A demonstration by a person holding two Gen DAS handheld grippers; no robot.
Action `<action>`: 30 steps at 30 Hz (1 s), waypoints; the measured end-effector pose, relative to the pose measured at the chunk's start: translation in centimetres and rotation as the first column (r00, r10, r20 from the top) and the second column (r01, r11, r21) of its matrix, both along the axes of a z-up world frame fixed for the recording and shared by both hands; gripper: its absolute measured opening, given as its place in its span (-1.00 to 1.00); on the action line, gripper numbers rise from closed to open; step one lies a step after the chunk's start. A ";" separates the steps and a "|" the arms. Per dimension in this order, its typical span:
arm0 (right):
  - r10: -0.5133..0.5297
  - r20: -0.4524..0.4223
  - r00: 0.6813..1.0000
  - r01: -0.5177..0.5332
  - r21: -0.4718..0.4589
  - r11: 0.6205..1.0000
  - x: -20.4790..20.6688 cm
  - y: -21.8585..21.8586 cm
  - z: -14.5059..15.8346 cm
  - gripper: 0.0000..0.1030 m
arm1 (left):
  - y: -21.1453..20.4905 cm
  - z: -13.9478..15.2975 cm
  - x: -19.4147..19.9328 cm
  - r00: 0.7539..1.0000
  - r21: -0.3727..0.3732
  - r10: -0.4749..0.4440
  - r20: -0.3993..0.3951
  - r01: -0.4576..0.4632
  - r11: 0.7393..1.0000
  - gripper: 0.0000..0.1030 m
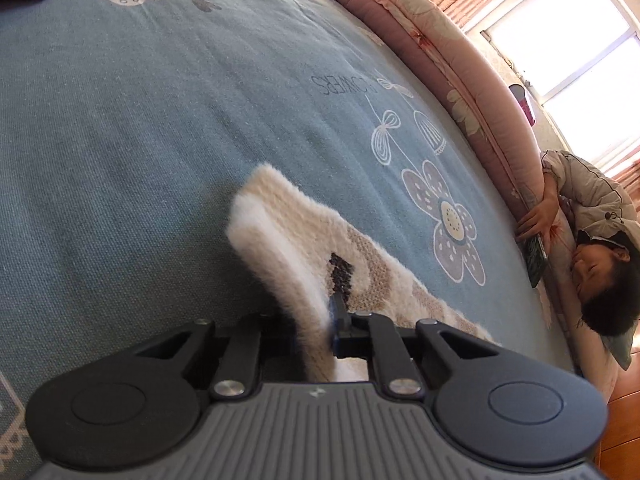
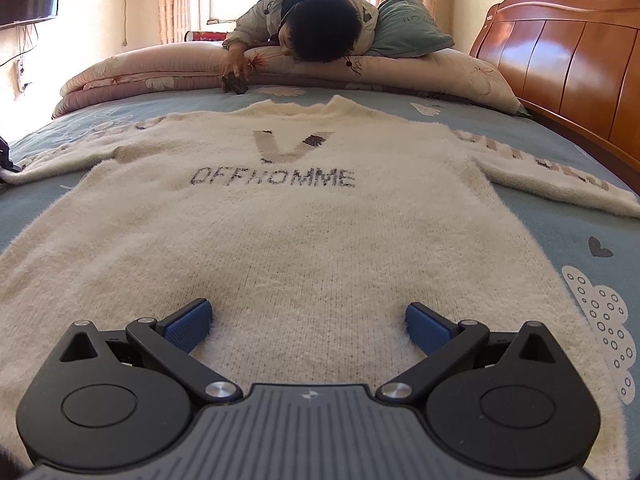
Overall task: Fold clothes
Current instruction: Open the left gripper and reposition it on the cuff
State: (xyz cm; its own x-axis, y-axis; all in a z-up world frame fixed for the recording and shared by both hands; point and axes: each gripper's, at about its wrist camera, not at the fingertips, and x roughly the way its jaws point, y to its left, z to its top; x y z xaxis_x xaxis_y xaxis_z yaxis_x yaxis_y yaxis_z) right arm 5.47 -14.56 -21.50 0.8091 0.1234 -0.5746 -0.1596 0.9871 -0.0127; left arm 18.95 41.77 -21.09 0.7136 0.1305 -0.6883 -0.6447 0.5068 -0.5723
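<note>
Your left gripper [image 1: 334, 320] has its jaws clamped on the cuff end of a sleeve [image 1: 304, 248] of the cream sweater [image 2: 304, 240], the fuzzy knit lifted off the blue bed sheet [image 1: 140, 140]. Your right gripper [image 2: 308, 324] hovers over the sweater's near hem, jaws spread wide, blue pads [image 2: 188, 326] just above the knit and gripping nothing. The sweater lies flat and face up on the bed, sleeves stretched out left and right. At the far side, a person [image 2: 320, 28] leans on a folded pink quilt [image 2: 152, 72], beside a wooden headboard [image 2: 560, 60].
</note>
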 end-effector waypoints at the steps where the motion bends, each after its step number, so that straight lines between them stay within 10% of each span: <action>1: 0.002 0.006 1.000 -0.002 0.000 1.000 -0.1 0.0 -0.1 1.00 | -0.2 0.3 0.0 1.000 0.008 0.001 -0.010 -0.001 1.000 -0.80; 15: 0.034 0.016 0.999 -0.033 -0.046 0.998 -0.7 0.4 0.2 1.00 | -6.0 10.3 2.3 0.997 0.207 -0.050 -0.061 0.062 0.976 -0.84; 19: 0.120 -0.066 0.991 -0.129 -0.160 0.979 0.3 2.0 3.5 1.00 | -9.1 14.0 3.6 0.989 0.301 -0.107 -0.098 0.132 0.945 -0.84; 24: 0.182 -0.035 0.983 -0.183 -0.052 0.982 4.7 2.5 7.4 1.00 | -13.5 18.0 5.2 0.972 0.376 -0.187 -0.142 0.228 0.898 -0.84; 30: 0.158 -0.013 0.987 -0.157 0.076 0.985 7.8 2.0 3.7 1.00 | -19.2 21.7 6.6 0.945 0.483 -0.280 -0.169 0.327 0.812 -0.90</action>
